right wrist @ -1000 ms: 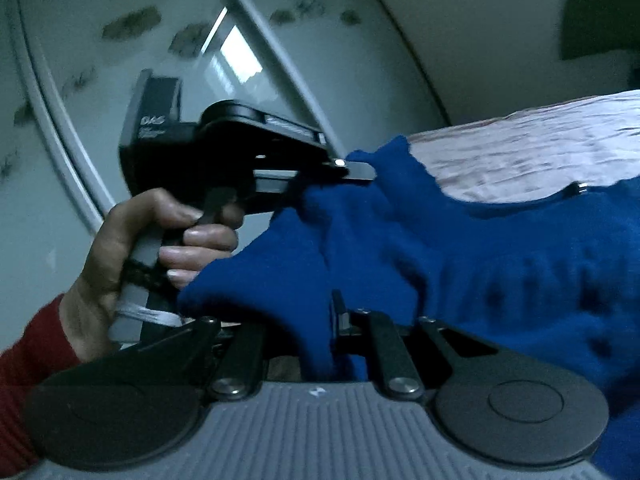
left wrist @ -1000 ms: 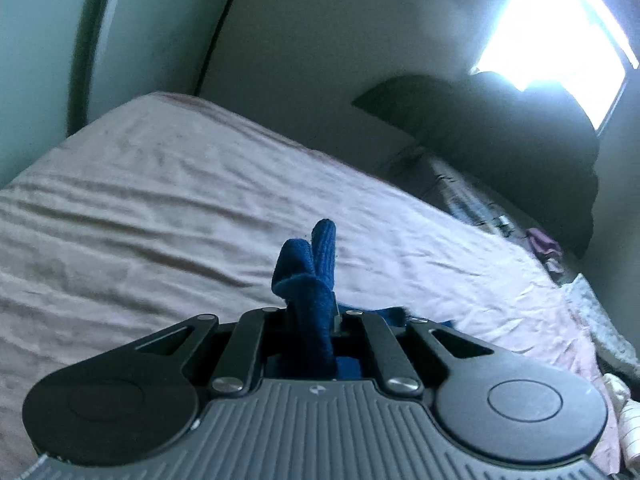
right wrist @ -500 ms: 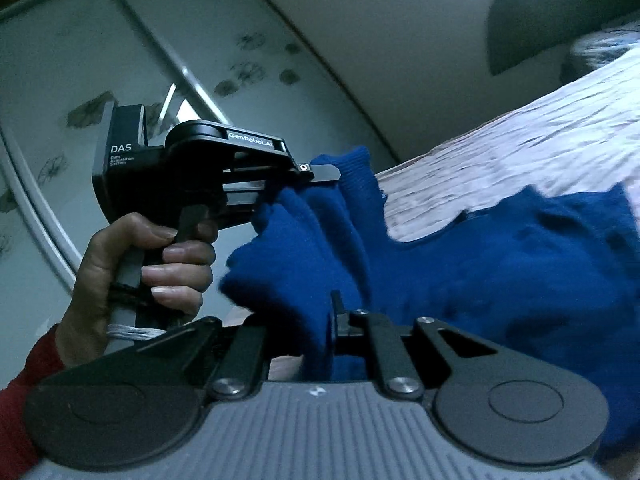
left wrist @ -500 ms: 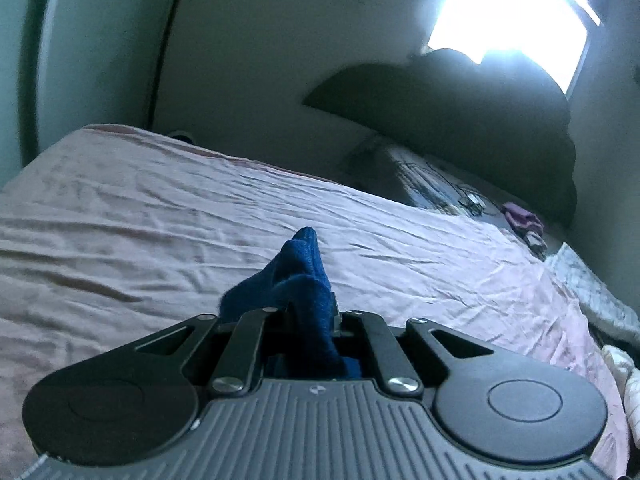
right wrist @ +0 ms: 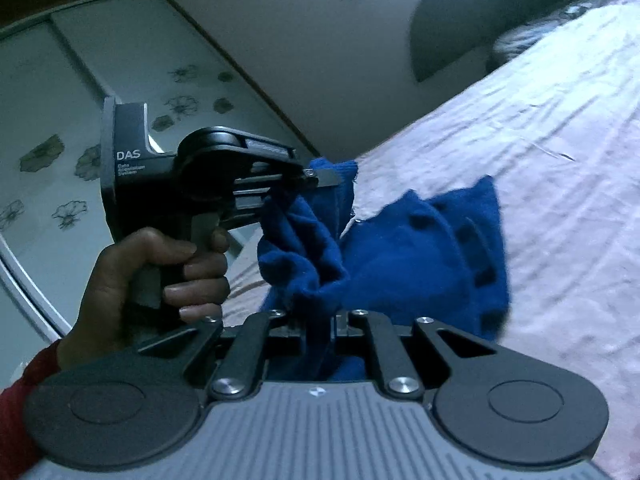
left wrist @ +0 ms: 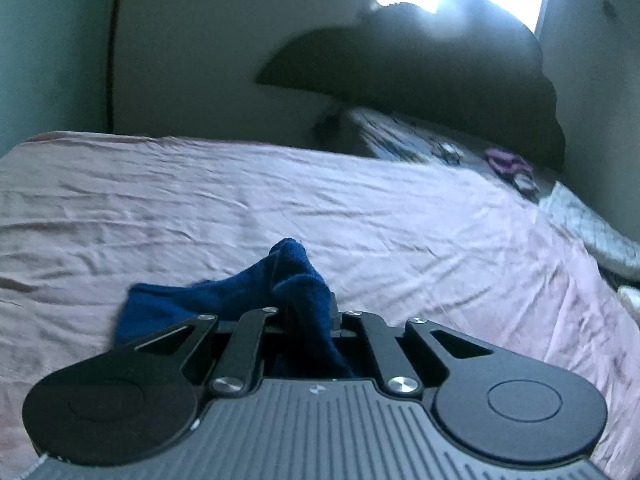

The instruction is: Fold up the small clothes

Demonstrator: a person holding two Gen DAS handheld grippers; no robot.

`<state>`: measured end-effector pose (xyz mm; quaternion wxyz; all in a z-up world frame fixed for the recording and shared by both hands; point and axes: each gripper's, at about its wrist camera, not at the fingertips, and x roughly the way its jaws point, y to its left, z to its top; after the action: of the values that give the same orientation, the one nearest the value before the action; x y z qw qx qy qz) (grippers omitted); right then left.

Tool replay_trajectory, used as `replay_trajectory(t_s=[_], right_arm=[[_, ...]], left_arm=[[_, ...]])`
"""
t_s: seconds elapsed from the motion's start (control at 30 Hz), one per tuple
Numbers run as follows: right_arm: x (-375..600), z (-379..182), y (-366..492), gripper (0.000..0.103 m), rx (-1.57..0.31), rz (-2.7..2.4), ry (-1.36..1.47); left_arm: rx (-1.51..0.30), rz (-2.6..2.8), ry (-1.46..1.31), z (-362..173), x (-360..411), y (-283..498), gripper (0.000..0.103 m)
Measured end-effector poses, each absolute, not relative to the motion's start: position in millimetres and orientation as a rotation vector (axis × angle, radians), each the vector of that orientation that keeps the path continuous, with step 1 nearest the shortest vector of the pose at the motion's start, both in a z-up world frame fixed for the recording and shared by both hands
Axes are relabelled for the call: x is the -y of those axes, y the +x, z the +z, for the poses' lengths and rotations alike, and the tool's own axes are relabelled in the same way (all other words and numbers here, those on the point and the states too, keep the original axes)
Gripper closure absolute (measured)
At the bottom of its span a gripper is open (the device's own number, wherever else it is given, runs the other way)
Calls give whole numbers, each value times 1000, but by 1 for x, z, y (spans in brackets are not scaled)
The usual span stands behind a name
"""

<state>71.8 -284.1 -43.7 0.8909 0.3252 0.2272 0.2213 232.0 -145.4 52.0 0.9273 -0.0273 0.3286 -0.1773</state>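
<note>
Since both your left gripper (left wrist: pixel 310 312) and right gripper (right wrist: pixel 318 320) clamp the blue knit garment (right wrist: pixel 420 248), expect light, floppy cloth; pinch edges or corners.

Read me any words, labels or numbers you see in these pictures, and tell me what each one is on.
"DAS": white letters on the black body of the left claw, seen in the right wrist view.
Small white print under "DAS": too small to read.
Left wrist view: no readable text.
</note>
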Motion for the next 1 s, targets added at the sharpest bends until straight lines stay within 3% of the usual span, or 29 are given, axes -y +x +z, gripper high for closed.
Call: replay_trajectory(t_s=[0.73,0.77,0.83,0.93,1.0], right_arm=[[322,-73,45,93,-535,368,725],[322,-74,45,93,-540,365,723],[323,-75,44,93,-542,354,722],[325,-75,43,93,-545,339,707],[326,-76,43,93,-557,337,700]], left_arm=[[-684,-433,103,11,205,220,92],[-689,-436,99,10,206,221,82],[-698,-449,66,10,205,222,75],[-668,-473,-6,20,199,221,52],[-618,-468,-38,32,192,218,28]])
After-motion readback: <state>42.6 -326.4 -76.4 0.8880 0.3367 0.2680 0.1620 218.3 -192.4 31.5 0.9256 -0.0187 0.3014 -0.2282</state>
